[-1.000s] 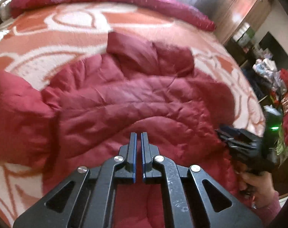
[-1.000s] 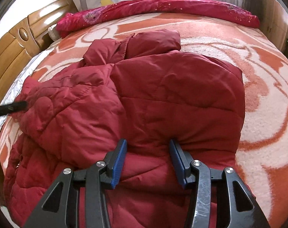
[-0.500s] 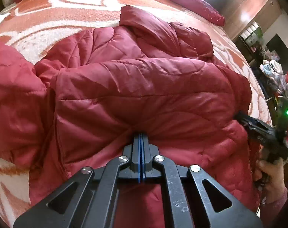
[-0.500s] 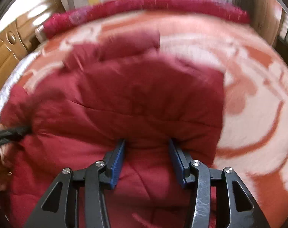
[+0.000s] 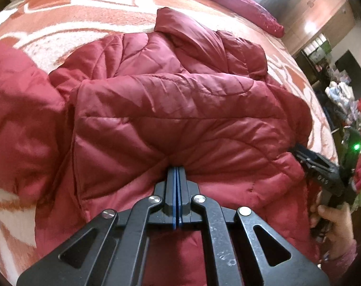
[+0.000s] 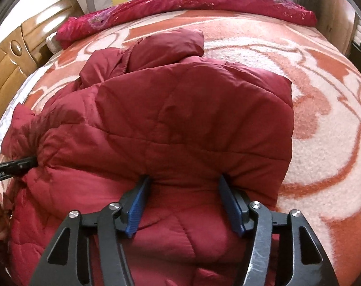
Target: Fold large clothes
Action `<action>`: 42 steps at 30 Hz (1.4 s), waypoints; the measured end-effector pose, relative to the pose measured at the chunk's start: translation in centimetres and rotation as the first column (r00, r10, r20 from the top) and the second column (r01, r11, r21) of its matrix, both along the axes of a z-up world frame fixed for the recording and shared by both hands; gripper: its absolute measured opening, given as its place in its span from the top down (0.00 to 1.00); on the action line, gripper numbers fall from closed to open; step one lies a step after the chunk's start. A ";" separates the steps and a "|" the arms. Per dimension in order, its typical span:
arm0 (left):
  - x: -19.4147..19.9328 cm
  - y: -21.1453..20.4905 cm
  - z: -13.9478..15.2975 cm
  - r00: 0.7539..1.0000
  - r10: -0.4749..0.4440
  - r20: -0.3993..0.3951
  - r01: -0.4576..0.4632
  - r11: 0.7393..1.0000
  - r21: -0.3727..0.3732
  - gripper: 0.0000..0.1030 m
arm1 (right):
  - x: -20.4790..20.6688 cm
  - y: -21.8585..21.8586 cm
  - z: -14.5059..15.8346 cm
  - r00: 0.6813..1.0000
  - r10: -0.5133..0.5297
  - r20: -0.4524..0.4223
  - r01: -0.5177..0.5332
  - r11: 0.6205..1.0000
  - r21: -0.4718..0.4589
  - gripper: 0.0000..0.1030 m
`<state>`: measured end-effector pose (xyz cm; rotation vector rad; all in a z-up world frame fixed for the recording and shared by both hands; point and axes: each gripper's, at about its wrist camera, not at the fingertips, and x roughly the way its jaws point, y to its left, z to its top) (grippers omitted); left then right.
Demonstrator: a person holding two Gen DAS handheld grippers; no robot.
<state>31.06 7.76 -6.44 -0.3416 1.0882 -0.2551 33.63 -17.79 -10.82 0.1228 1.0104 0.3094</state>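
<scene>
Dark red quilted fabric fills the left wrist view: a puffer jacket (image 5: 180,109) lying on an orange-and-cream patterned blanket (image 5: 90,7). The left gripper (image 5: 177,174) has its blue pads pressed together on the hem of a folded-over layer. Bare blanket lies beyond the collar, up to a red bolster (image 5: 240,2).

In the right wrist view, the right gripper (image 6: 184,186) stands wide apart, its fingers against the fold's edge, clamping nothing. Open blanket stretches rightward.

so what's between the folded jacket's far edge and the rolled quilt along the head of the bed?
Right wrist view: only bare patterned blanket separates the jacket from the rolled quilt. Nothing else lies there.
</scene>
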 end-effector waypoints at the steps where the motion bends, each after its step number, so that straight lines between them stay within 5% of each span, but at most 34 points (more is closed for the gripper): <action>1: -0.2 0.2 0.1 1.000 0.002 -0.003 -0.002 1.000 -0.011 0.98 | 0.0 0.1 0.0 1.000 0.006 0.000 -0.006 1.000 0.000 0.28; 4: -0.9 1.0 0.5 1.000 0.014 -0.005 -0.015 0.999 -0.047 0.98 | -0.2 0.7 0.5 1.000 0.011 -0.001 -0.011 0.999 -0.032 0.24; 8: -2.7 2.5 1.8 0.998 0.062 0.028 -0.060 0.997 -0.053 0.93 | -1.5 0.2 1.9 1.000 -0.011 -0.004 0.011 0.999 0.040 0.20; 14: -5.7 6.2 3.2 0.984 0.166 0.071 -0.159 0.983 -0.094 0.52 | -4.3 0.1 3.5 0.999 -0.024 0.025 0.023 0.999 0.045 0.16; 25: -9.4 15.7 0.7 0.921 0.390 0.002 -0.382 0.904 -0.193 0.50 | -9.3 2.1 5.8 0.997 0.062 0.054 -0.066 0.995 0.079 0.11; 30: -10.5 21.2 -0.8 0.865 0.499 -0.051 -0.497 0.837 -0.229 0.50 | -11.0 3.2 6.3 0.992 0.117 0.053 -0.121 0.989 0.086 0.11; 35: -11.4 27.4 -1.9 0.788 0.611 -0.074 -0.609 0.756 -0.239 0.50 | -11.5 2.1 5.8 0.997 0.080 0.010 -0.080 0.971 0.223 0.11; 42: -11.6 34.2 -4.2 0.691 0.714 -0.112 -0.714 0.650 -0.259 0.50 | -12.3 3.2 6.2 0.993 0.118 0.005 -0.118 0.983 0.141 0.11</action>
